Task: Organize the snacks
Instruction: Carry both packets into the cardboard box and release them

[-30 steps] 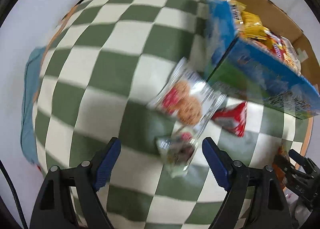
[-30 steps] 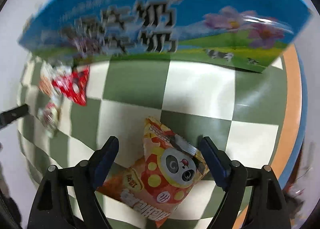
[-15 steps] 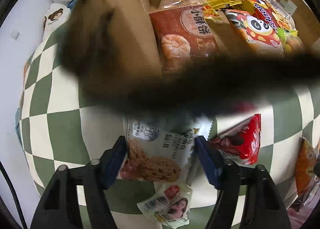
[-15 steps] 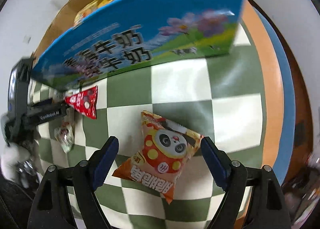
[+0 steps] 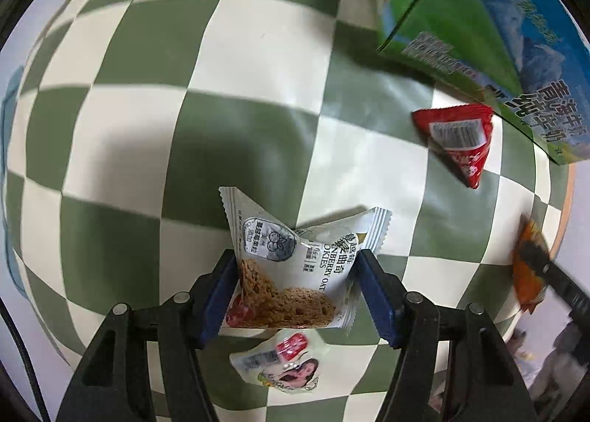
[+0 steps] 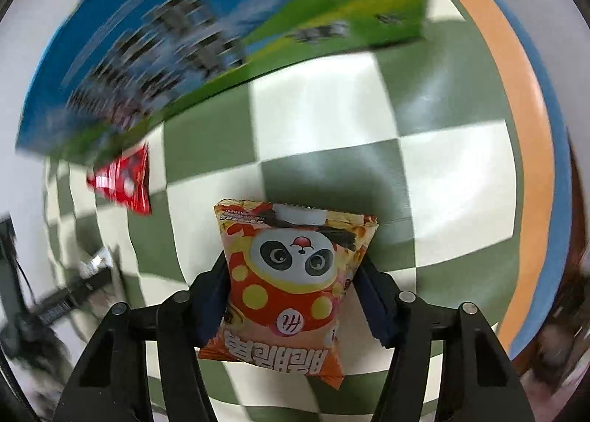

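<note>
Now the left tongs [image 5: 295,289] squeeze a white crinkly oat cookie packet [image 5: 295,267]. The right tongs [image 6: 291,296] are closing, with an orange panda snack bag [image 6: 287,282] pressed between the pads.

You work over a table with a green-and-cream checked cloth [image 5: 236,119]; its orange and blue border [image 6: 534,149] shows at right.
</note>
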Demonstrator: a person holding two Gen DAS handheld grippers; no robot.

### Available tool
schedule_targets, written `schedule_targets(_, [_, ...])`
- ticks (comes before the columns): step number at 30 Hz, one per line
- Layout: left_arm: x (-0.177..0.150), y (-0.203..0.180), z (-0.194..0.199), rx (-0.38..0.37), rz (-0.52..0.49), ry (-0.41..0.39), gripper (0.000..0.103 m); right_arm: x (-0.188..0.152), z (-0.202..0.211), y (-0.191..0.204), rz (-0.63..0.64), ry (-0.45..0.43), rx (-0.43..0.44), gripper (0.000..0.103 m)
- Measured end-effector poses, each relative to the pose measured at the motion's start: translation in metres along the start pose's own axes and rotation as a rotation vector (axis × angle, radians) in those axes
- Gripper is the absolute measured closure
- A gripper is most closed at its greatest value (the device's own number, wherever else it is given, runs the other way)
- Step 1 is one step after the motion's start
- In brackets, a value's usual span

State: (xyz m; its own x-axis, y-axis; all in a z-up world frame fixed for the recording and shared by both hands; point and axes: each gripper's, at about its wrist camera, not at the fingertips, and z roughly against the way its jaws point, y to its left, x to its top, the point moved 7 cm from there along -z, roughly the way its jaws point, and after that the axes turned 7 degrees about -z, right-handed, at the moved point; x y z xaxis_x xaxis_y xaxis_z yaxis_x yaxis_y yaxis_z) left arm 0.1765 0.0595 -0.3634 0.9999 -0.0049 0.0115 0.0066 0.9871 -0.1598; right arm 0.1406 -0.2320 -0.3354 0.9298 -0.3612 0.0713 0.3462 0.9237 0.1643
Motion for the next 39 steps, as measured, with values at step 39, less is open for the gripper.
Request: schedule_targets(39, [0.121, -0.156, 0.179, -0.195, -0.218, -0.295, 0.047, 0.063, 0.184, 0.086, 0.166, -0.403, 0.177, 0.044])
